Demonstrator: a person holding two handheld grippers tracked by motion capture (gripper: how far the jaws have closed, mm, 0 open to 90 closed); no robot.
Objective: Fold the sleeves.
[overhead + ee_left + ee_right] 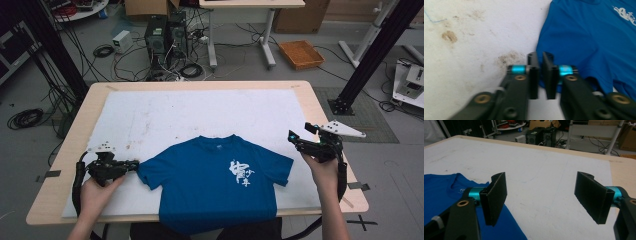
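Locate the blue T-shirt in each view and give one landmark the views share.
High view: blue T-shirt, bottom centre, hem over the near table edge.
Left gripper view: upper right, sleeve edge by the left gripper.
Right gripper view: lower left, collar showing.
Shared landmark: white mat.

A pale wooden worktop (65,150) carries a white sheet (210,112) that covers nearly all of its top, leaving a bare wood margin on each side. The sheet is marked with brownish stains toward its left part (449,36). On the sheet, at the near edge, a blue shirt (215,185) lies spread flat, white print up, its hem hanging over the front edge
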